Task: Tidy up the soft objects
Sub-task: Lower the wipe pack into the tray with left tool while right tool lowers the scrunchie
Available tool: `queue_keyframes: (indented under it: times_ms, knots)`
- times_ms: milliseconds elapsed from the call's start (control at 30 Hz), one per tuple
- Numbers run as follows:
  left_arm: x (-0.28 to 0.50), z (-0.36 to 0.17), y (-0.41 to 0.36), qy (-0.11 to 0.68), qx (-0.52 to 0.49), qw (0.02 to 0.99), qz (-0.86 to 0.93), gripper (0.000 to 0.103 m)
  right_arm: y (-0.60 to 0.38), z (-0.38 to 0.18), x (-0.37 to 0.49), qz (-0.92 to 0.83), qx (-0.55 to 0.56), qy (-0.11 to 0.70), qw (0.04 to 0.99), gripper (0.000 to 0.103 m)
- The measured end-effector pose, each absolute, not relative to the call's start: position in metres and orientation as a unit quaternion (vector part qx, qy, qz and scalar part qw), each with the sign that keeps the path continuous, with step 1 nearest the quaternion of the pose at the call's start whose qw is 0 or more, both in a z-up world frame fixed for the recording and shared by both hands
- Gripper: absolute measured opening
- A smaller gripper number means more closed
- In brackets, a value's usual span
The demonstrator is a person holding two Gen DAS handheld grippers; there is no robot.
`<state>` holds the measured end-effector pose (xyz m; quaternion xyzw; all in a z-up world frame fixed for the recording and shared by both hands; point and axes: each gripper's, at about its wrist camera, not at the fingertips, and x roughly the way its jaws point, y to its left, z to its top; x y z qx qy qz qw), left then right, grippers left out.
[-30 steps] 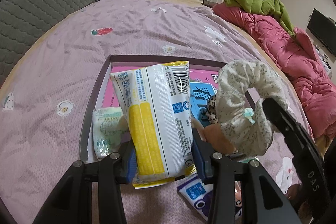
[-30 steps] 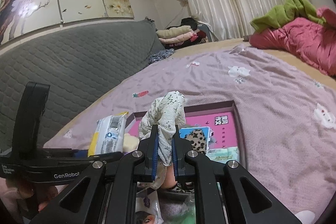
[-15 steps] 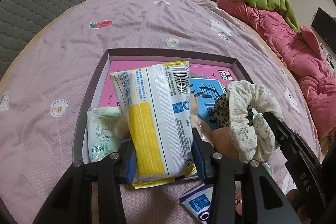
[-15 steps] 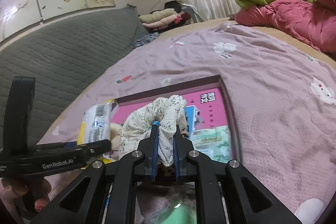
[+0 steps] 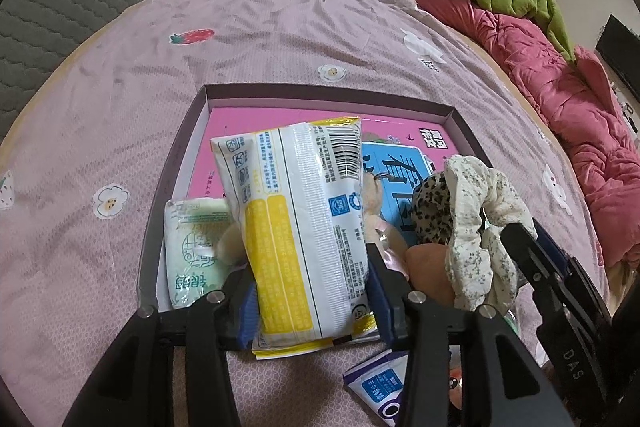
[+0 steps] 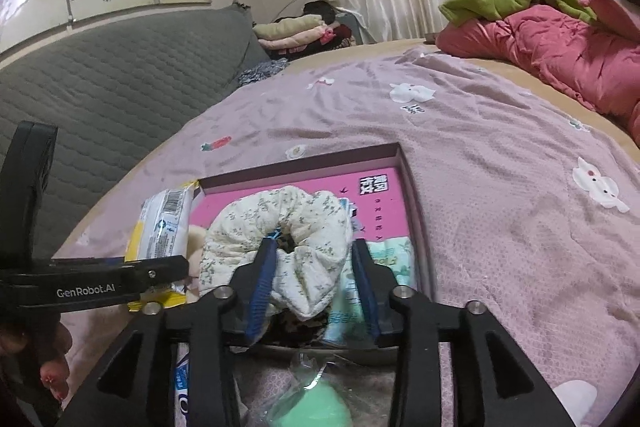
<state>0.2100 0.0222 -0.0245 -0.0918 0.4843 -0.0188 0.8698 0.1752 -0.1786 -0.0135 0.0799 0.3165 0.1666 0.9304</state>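
Observation:
A white and yellow tissue pack [image 5: 296,235] stands upright at the near rim of a shallow purple box [image 5: 320,91]. My left gripper [image 5: 310,279] is shut on the pack's lower part, and its jaws are opening slightly. A cream floral scrunchie [image 6: 304,223] rests in the box [image 6: 414,195] on a leopard-print scrunchie [image 5: 434,211]. My right gripper [image 6: 314,247] straddles the floral scrunchie [image 5: 472,227]; its jaws are opening and the pads no longer squeeze the fabric. A green tissue packet [image 5: 192,243] lies in the box's near left corner.
A blue and white packet [image 5: 380,387] and a green item in clear wrap [image 6: 316,403] lie on the purple bedspread in front of the box. A pink quilt [image 5: 560,95] runs along the right; a grey headboard [image 6: 100,99] stands left. A hand [image 6: 52,367] holds the left gripper.
The right gripper lowered the floral scrunchie into the box and its jaws have parted, letting the fabric spread. The left gripper still holds the pack in the same place.

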Motion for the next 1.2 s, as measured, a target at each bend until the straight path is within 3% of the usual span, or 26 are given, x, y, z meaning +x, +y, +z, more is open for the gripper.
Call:
queue_keyframes:
  times_ms: [200, 1200]
  knots:
    - [0.212, -0.024, 0.024, 0.489, -0.099, 0.866, -0.018, 0.048, -0.191, -0.007, 0.171, 0.162, 0.098, 0.3, 0.935, 0.055]
    - [0.207, -0.022, 0.022, 0.491, -0.092, 0.866, -0.017, 0.05, -0.191, -0.007, 0.16, 0.18, 0.083, 0.3, 0.933, 0.062]
